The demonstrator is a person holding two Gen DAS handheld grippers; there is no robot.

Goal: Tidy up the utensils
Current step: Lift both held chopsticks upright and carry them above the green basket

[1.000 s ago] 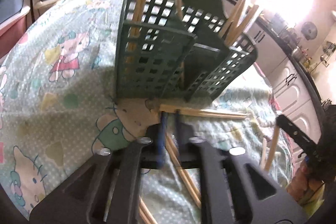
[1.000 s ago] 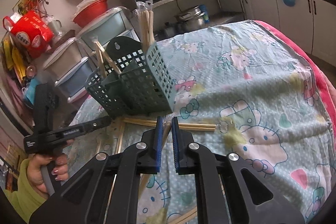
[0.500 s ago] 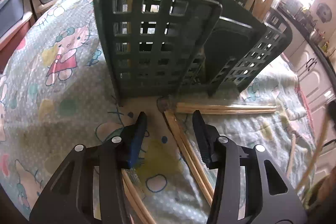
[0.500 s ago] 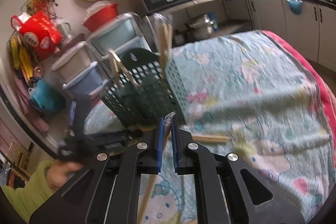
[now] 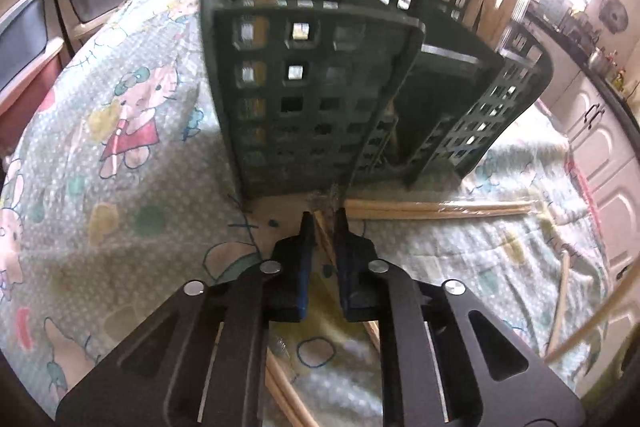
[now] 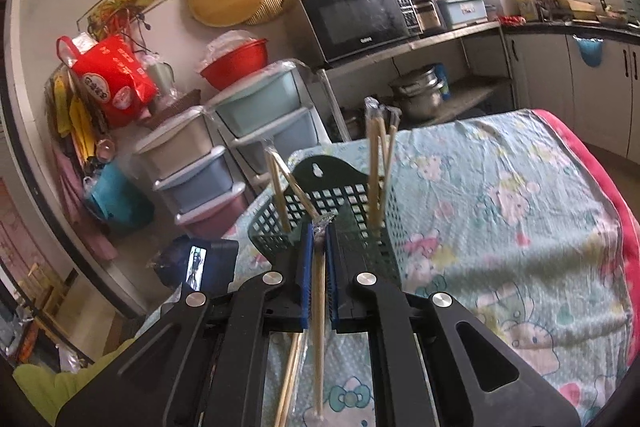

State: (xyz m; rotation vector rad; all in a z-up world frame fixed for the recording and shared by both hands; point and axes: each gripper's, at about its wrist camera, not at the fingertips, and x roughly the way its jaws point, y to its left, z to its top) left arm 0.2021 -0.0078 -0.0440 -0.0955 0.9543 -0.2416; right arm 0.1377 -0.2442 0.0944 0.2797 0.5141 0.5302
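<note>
A dark green slotted utensil basket (image 5: 320, 99) stands on the cartoon-print cloth and holds several wrapped wooden chopsticks upright; it also shows in the right wrist view (image 6: 332, 199). My left gripper (image 5: 323, 217) is shut on a wrapped chopstick pair (image 5: 320, 227) lying on the cloth at the basket's base. My right gripper (image 6: 319, 227) is shut on another wrapped chopstick pair (image 6: 318, 307) and holds it lifted in front of the basket.
More wrapped chopsticks (image 5: 436, 209) lie on the cloth right of the basket, others (image 5: 288, 391) under the left gripper. Plastic drawer units (image 6: 208, 171) stand past the table's far edge. A microwave (image 6: 352, 19) sits on a shelf behind.
My left gripper opened beside the basket, then shut on a chopstick pair on the cloth. My right gripper lifted its chopstick pair off the cloth and rose toward the basket.
</note>
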